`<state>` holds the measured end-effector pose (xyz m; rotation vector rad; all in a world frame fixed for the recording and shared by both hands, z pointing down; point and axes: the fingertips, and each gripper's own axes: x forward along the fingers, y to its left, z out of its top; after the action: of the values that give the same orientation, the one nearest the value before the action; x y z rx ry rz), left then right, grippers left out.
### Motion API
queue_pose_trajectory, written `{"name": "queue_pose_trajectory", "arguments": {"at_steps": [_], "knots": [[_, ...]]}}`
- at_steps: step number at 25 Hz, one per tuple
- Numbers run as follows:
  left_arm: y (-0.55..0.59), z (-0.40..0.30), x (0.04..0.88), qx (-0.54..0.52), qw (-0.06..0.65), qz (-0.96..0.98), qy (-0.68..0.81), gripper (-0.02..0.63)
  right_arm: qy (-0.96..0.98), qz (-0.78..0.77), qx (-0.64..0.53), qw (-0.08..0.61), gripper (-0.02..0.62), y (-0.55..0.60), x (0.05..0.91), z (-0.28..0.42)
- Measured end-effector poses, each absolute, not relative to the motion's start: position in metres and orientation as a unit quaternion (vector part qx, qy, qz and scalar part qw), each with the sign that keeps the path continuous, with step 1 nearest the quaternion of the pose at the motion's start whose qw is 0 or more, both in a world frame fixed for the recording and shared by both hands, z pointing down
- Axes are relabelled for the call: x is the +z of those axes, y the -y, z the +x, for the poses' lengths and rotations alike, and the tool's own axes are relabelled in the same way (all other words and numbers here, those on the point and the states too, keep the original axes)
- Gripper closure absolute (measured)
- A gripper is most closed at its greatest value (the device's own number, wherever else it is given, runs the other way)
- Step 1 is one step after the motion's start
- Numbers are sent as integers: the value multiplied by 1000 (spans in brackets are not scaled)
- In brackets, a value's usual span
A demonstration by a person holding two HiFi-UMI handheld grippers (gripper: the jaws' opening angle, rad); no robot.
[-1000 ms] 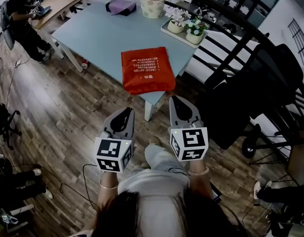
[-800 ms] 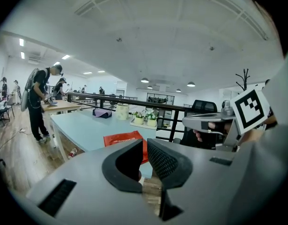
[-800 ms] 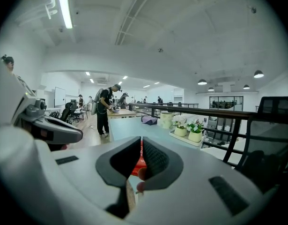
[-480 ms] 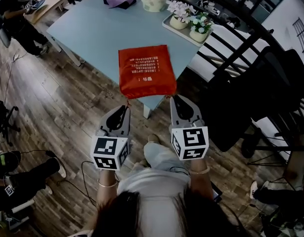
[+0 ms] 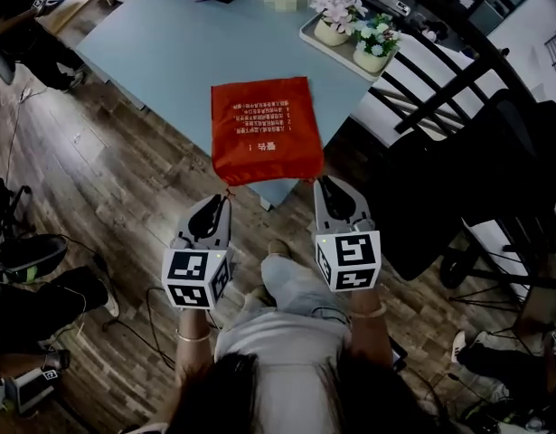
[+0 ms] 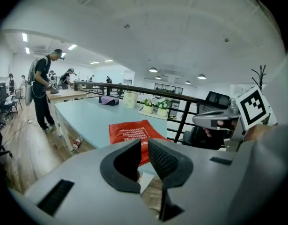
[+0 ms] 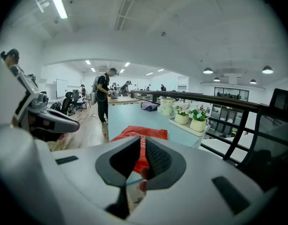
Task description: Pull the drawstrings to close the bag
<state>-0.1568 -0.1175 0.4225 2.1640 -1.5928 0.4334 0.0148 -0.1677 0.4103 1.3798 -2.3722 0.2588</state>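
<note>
Red fabric, white print on top: the bag [image 5: 267, 129] lies flat on the near corner of the pale blue table [image 5: 160, 52], its near edge right at the table's corner. A short red cord [image 5: 228, 191] pokes out at the bag's near left corner.

Just beside that cord sits the left gripper [image 5: 220, 204], jaws parted by a narrow slit with nothing between them. I can't tell whether the tips touch the cord. Across at the bag's near right corner hovers the right gripper [image 5: 328, 188], its jaws also barely apart and empty, the bag showing through the gap.

Further back on the table stands a tray [image 5: 306, 36] with two flower pots. A black chair [image 5: 458, 179] stands to the right, on a wooden floor [image 5: 124, 179].
</note>
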Motion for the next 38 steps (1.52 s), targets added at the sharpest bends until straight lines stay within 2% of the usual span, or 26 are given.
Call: {"name": "queue_pose_trajectory", "arguments": {"at_steps": [10,38], "knots": [[136,-159,463,182,244,761,573,538,842,473,120,229,520,193,453,24],[156,-164,569,255,295,717,577,497,828,432,178,309,499,209,568,43]]}}
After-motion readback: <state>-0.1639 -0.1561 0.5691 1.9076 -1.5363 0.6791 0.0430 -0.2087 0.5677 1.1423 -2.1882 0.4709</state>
